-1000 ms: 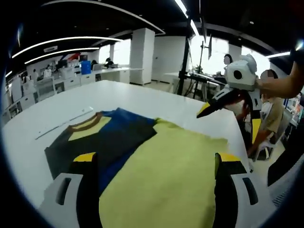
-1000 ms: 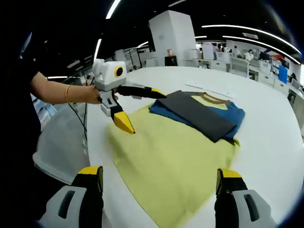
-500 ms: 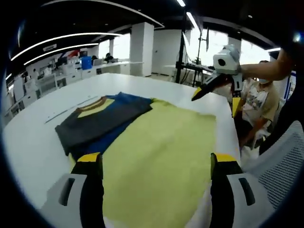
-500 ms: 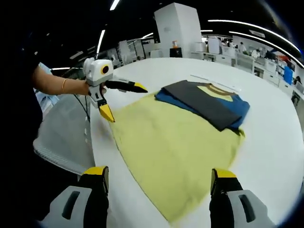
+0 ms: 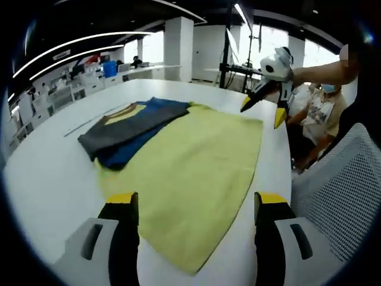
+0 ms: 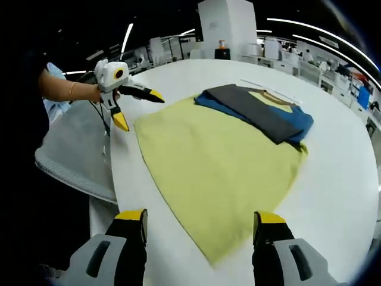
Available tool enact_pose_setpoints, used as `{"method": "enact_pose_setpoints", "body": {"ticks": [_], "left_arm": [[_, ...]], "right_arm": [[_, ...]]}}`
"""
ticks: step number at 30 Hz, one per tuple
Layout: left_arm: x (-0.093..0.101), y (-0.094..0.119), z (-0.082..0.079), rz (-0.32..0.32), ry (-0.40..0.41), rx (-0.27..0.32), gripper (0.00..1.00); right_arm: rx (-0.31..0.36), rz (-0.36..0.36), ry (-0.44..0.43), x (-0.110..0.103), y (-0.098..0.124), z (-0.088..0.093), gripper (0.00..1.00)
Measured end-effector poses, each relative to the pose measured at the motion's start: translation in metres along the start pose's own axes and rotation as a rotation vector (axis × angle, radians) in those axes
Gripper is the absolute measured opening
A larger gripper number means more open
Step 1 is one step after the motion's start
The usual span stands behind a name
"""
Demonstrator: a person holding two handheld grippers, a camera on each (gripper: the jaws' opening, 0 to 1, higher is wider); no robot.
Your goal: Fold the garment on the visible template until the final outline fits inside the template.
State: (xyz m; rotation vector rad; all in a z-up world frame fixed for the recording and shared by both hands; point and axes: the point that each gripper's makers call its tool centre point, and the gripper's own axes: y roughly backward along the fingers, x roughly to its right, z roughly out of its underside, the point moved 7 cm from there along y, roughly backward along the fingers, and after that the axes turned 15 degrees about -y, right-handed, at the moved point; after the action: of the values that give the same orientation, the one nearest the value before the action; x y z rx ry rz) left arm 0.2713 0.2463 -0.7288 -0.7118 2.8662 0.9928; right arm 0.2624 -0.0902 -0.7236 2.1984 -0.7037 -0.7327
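You have one garment (image 5: pixel 178 161) on one white worktop (image 5: pixel 47 173), its sleeves and collar folded over the yellow body. You hold two tongs, left (image 5: pixel 190 205) and right (image 6: pixel 196 223). One mesh chair (image 5: pixel 339 185) stands beside the worktop.

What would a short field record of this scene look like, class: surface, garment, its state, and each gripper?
surface: white table
garment: yellow shirt with blue and grey top part
state: sleeves folded in, body lying flat
left gripper: open, empty, off the shirt's corner near the table edge
right gripper: open, empty, above the far corner
nearby: mesh chair
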Motion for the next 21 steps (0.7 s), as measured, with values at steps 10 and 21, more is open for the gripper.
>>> {"method": "enact_pose_setpoints", "body": {"ticks": [10,21], "left_arm": [[0.003,0.010,0.019,0.028,-0.074,-0.101,0.56],[0.005,0.010,0.034,0.057,-0.122,-0.161,0.42]], "right_arm": [[-0.050,0.023,0.059,0.009,0.002,0.011,0.50],[-0.135,0.031,0.145,0.015,-0.002,0.019,0.35]]}}
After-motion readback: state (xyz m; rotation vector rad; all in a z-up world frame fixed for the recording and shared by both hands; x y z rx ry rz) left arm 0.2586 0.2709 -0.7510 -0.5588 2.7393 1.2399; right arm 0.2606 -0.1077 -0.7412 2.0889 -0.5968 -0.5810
